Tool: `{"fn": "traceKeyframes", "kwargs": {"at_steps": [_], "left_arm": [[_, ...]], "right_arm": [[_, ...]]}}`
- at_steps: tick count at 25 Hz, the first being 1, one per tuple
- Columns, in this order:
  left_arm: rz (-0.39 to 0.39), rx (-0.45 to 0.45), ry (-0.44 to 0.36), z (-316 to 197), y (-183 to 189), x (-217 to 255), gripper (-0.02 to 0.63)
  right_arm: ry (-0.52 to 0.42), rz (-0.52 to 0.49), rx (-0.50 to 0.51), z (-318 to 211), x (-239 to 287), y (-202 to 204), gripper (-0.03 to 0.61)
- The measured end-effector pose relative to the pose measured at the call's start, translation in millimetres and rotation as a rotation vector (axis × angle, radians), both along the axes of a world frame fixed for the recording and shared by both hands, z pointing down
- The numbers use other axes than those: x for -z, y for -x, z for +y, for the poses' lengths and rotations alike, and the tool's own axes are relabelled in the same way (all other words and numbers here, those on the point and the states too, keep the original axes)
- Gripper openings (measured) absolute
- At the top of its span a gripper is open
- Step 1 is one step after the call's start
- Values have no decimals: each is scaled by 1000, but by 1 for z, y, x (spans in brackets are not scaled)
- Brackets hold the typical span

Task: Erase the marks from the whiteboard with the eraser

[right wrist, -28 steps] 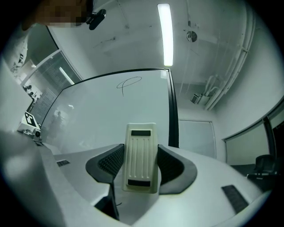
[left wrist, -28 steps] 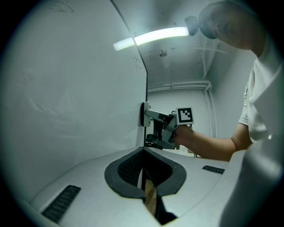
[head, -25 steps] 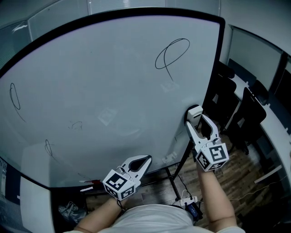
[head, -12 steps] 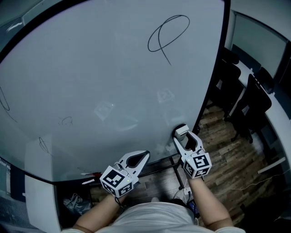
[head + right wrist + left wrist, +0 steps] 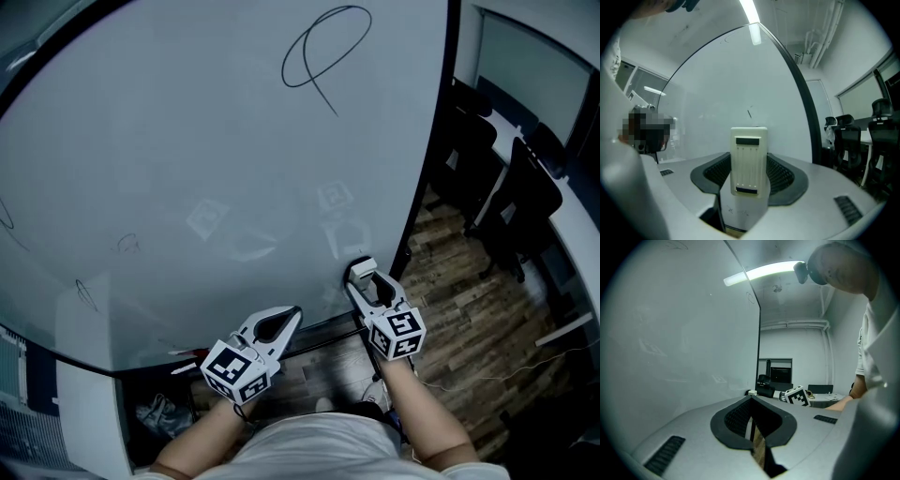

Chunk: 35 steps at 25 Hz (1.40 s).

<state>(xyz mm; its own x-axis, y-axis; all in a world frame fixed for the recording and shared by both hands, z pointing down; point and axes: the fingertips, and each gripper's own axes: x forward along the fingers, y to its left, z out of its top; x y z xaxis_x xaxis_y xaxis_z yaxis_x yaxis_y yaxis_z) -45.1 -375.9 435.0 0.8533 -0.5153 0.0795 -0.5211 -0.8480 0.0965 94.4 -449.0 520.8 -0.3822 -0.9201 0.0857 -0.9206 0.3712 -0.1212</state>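
A large whiteboard point(image 5: 187, 141) fills the head view, with a black looped scribble point(image 5: 321, 47) at its upper right and small faint marks point(image 5: 86, 294) at the lower left. My right gripper point(image 5: 363, 275) is shut on a cream eraser point(image 5: 749, 159), held near the board's lower right corner beside the black frame edge. My left gripper point(image 5: 287, 318) hangs below the board's bottom edge, jaws shut with nothing between them point(image 5: 752, 425).
Black office chairs point(image 5: 506, 187) stand on the wood floor point(image 5: 469, 309) to the right of the board. The board's stand legs point(image 5: 328, 328) and cables lie beneath it. A white panel point(image 5: 80, 384) sits at lower left.
My right gripper with the eraser has come down and left along the board's right side toward the lower corner. The left gripper has stayed almost still.
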Motion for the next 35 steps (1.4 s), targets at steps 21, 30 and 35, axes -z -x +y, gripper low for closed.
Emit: {"fn": "traceKeyframes", "kwargs": {"at_steps": [21, 30, 35], "left_arm": [[69, -22, -16, 5, -1, 13, 6], [65, -18, 23, -1, 1, -3, 6], [69, -9, 66, -3, 1, -21, 6]], "right_arm": [[-398, 68, -11, 2, 224, -16, 245], [-267, 17, -13, -1, 142, -12, 245], [-144, 2, 0, -4, 81, -8, 245]]}}
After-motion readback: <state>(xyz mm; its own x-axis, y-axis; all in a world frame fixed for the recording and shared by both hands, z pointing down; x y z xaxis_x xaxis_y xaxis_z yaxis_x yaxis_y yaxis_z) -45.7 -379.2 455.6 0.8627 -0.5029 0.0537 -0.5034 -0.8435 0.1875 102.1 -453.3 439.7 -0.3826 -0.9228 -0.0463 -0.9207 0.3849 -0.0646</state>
